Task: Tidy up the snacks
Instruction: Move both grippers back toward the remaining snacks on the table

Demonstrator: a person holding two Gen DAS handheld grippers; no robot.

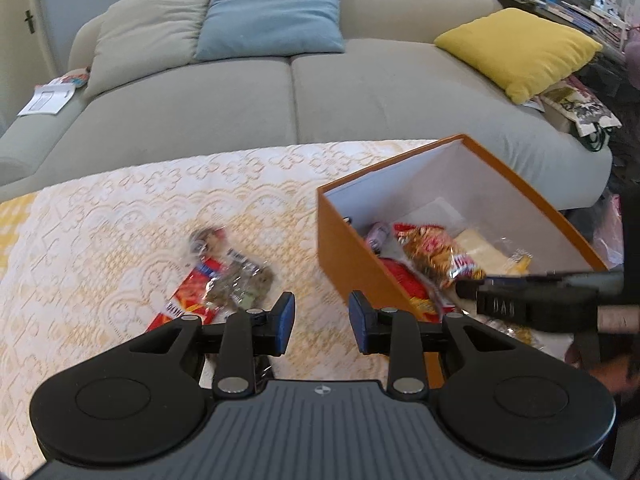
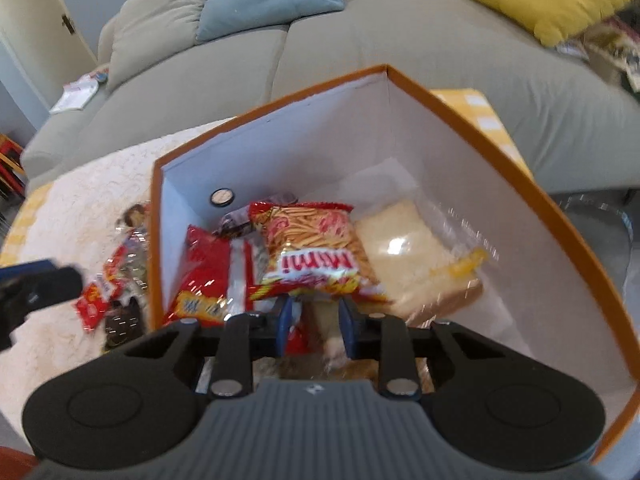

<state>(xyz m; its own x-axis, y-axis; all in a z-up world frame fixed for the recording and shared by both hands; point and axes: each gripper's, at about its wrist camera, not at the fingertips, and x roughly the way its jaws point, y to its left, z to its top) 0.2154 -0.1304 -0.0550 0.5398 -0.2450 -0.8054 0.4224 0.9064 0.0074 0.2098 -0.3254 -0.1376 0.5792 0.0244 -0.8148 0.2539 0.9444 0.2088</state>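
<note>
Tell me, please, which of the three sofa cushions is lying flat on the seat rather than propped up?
The yellow fabric cushion; the sage-green cushion and blue cushion lean against the backrest.

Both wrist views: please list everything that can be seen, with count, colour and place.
box: one, orange outside, white inside, on the table, open
stick-snack bag: one, red and yellow, in the box, middle
red packet: one, red, in the box, left
clear bag with pale slices: one, in the box, right
snack packets: a few, red and clear, on the tablecloth left of the box
tablecloth: one, white and yellow lace
sofa: one, grey-green, behind the table
cushions: one grey-green, one blue, one yellow, on the sofa
left tongs: black, blue pads, open, empty, above the tablecloth
right tongs: black, blue pads, inside the box; grip unclear
</note>
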